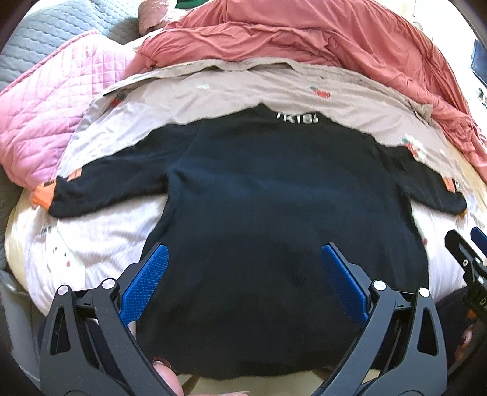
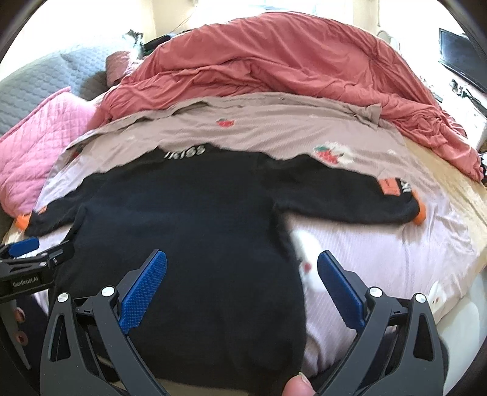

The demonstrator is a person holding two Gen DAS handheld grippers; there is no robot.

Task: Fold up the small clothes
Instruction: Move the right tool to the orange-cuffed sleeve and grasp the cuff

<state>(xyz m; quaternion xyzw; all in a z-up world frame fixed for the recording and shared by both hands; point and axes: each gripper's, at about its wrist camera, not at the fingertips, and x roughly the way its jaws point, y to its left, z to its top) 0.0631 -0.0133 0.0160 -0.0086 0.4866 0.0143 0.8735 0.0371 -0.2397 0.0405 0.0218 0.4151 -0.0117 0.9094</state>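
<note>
A small black sweater (image 1: 258, 195) with orange cuffs and silver lettering at the collar lies flat on the bed, sleeves spread to both sides. My left gripper (image 1: 243, 256) hangs open above its lower body, nothing between the blue pads. In the right wrist view the same sweater (image 2: 188, 213) fills the middle and left. My right gripper (image 2: 242, 262) is open over the sweater's right hem edge, holding nothing. The right gripper (image 1: 468, 252) shows at the right edge of the left wrist view, and the left gripper (image 2: 33, 249) at the left edge of the right wrist view.
A pale mauve sheet (image 2: 380, 243) with strawberry prints covers the bed under the sweater. A rumpled red duvet (image 2: 274, 61) is heaped at the back. A pink quilted pillow (image 1: 51, 121) lies at the left, a grey quilt (image 1: 54, 27) behind it. A fingertip (image 2: 298, 387) shows at the bottom.
</note>
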